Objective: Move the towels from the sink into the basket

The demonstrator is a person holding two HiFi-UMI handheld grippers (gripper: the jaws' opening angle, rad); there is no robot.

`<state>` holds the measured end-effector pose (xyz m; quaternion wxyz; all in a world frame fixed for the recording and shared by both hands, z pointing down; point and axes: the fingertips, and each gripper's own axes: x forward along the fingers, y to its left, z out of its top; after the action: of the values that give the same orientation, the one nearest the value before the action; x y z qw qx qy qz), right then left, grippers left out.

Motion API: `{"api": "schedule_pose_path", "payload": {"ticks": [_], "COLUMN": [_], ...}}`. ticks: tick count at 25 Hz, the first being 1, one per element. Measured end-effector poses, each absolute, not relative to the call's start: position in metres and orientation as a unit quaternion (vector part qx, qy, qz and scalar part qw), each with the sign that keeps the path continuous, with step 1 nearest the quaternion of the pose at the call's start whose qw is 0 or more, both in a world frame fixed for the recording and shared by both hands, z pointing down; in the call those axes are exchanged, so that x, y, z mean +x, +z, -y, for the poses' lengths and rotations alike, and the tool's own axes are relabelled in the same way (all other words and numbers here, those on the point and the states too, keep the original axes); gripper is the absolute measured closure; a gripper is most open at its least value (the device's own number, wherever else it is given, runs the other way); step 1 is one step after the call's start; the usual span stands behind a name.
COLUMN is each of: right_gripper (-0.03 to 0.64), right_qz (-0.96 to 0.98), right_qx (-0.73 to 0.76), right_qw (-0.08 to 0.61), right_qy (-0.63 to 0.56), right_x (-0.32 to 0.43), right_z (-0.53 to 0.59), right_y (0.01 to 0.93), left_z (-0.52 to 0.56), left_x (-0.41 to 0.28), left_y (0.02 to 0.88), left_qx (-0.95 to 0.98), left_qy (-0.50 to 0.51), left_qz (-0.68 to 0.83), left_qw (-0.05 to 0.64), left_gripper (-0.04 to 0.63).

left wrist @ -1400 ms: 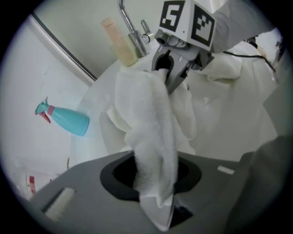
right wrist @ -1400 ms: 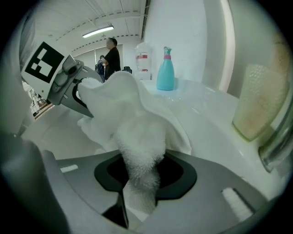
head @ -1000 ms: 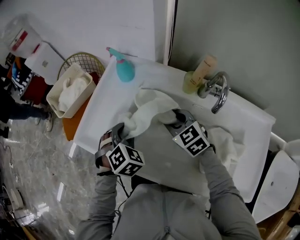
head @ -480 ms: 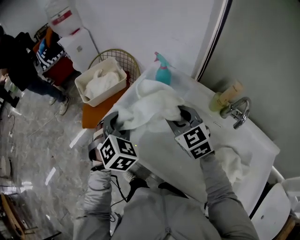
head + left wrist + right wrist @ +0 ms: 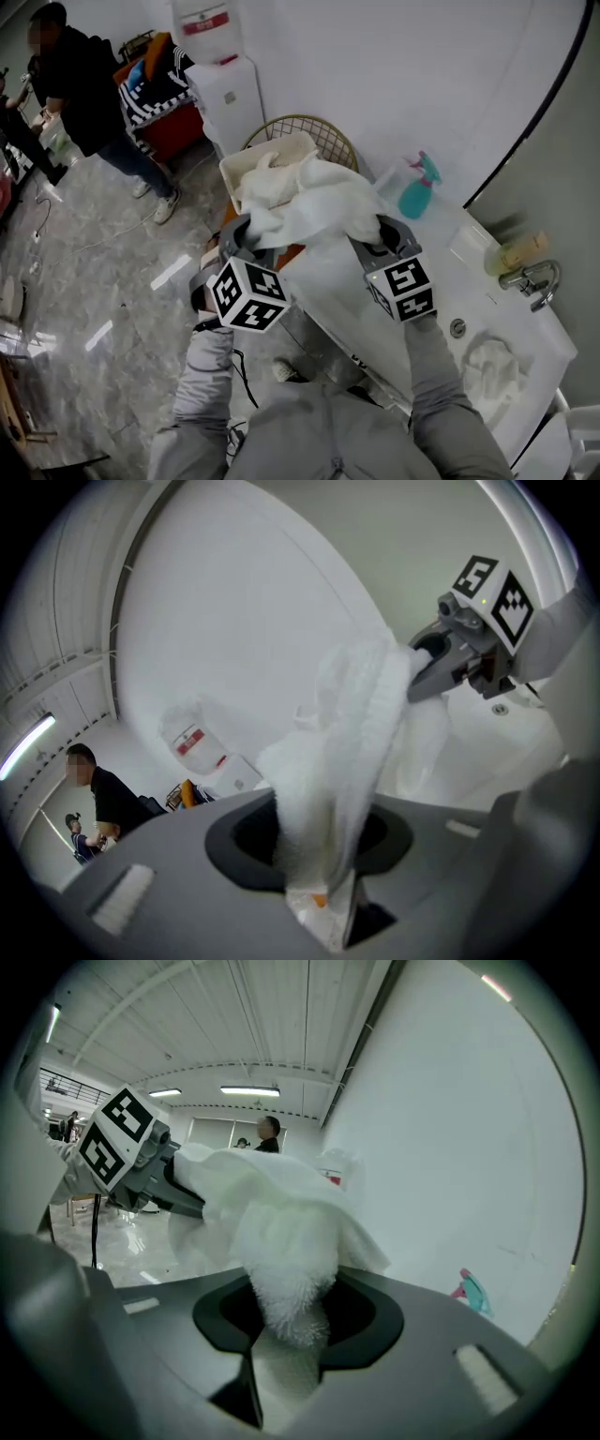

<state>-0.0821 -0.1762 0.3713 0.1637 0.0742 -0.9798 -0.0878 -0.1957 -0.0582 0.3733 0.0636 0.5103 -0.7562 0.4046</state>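
A white towel (image 5: 309, 208) hangs stretched between my two grippers, lifted off the sink and over the near corner of the white basket (image 5: 231, 172). My left gripper (image 5: 246, 236) is shut on its left end, where the towel (image 5: 342, 761) bunches between the jaws. My right gripper (image 5: 382, 234) is shut on the right end, the towel (image 5: 281, 1251) pinched in its jaws. The basket holds another white towel (image 5: 264, 161). One more crumpled towel (image 5: 492, 364) lies in the sink (image 5: 441, 281) at lower right.
A wire bin (image 5: 328, 139) stands behind the basket. A teal spray bottle (image 5: 415, 192), a soap bottle (image 5: 514, 253) and the tap (image 5: 536, 279) sit on the sink's far side. A person (image 5: 84, 84) stands at upper left by a water dispenser (image 5: 220, 80).
Both grippers have carried the towel up out of the sink and leftward to the basket. The head view has swung left, so the sink now lies at the right.
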Motion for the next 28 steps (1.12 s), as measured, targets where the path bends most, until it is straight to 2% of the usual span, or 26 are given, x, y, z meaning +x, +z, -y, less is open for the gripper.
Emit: {"api": "schedule_pose_path", "payload": {"ticks": [7, 13, 21, 28], "right_gripper": [0.485, 0.483, 0.483, 0.483], "right_qz": [0.979, 0.977, 0.974, 0.966], "right_qx": [0.085, 0.092, 0.112, 0.113], "right_qw": [0.155, 0.167, 0.179, 0.228], "right_qy": [-0.098, -0.094, -0.081, -0.056], "right_x": [-0.181, -0.226, -0.287, -0.342], "right_z": [0.145, 0.140, 0.181, 0.232], "right_y": [0.363, 0.369, 0.390, 0.437], "left_z": [0.024, 0.023, 0.073, 0.132], "left_x": [-0.295, -0.341, -0.395, -0.440], "left_y": [0.367, 0.376, 0.403, 0.454], "left_qx": [0.507, 0.511, 0.532, 0.543], "left_qy": [0.387, 0.363, 0.332, 0.355], "left_qz": [0.768, 0.776, 0.773, 0.750], "left_qw": [0.059, 0.072, 0.092, 0.130], "left_gripper": [0.408, 0.407, 0.407, 0.407]}}
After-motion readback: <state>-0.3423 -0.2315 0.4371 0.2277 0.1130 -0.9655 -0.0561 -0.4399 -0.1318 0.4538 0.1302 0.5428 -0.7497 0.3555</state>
